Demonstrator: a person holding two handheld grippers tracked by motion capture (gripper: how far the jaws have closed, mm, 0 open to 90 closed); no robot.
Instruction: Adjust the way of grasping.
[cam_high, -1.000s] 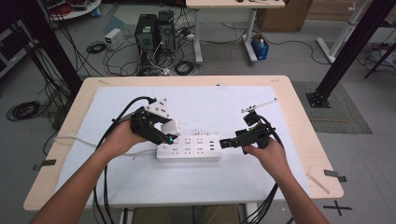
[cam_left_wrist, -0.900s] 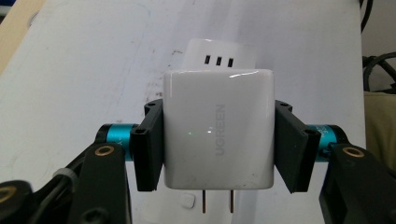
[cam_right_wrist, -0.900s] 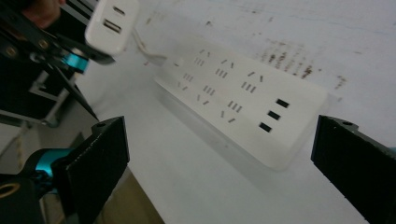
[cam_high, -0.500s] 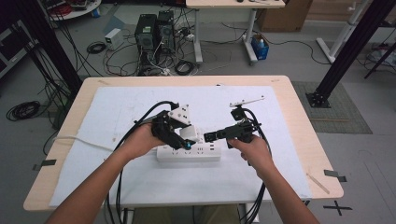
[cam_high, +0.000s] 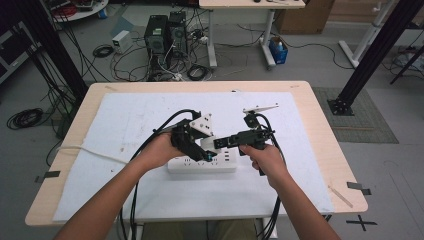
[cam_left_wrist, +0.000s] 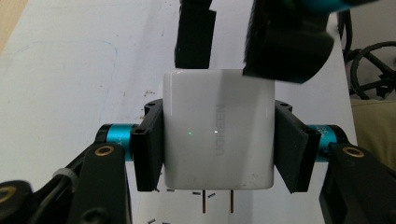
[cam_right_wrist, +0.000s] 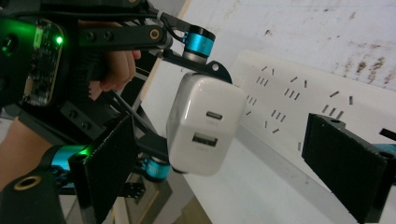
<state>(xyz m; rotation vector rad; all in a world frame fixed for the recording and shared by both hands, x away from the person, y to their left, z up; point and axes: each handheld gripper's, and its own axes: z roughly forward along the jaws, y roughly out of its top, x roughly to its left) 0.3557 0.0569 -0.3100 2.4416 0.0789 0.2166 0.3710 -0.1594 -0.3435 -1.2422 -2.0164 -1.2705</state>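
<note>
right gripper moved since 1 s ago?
Yes. In the high view the right gripper has travelled left along the power strip, from past its right end to above its middle, jaws open around the white charger.

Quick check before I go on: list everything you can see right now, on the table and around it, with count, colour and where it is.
Charger: one, white, two prongs pointing down, clamped between the left jaws above the power strip.
Power strip: one, white, lying flat near the table's middle.
Strip cord: one, white, running off to the left edge.
Table cover: one, white, stained, over most of the top.
Table: one, light wood.
Computer towers: two, black, on the floor behind, among cables.
Left hand-held gripper: one, black with teal rollers, shut on the charger.
Right hand-held gripper: one, black, jaws open either side of the charger, not touching it.
Person's hands: two, one on each gripper.
</note>
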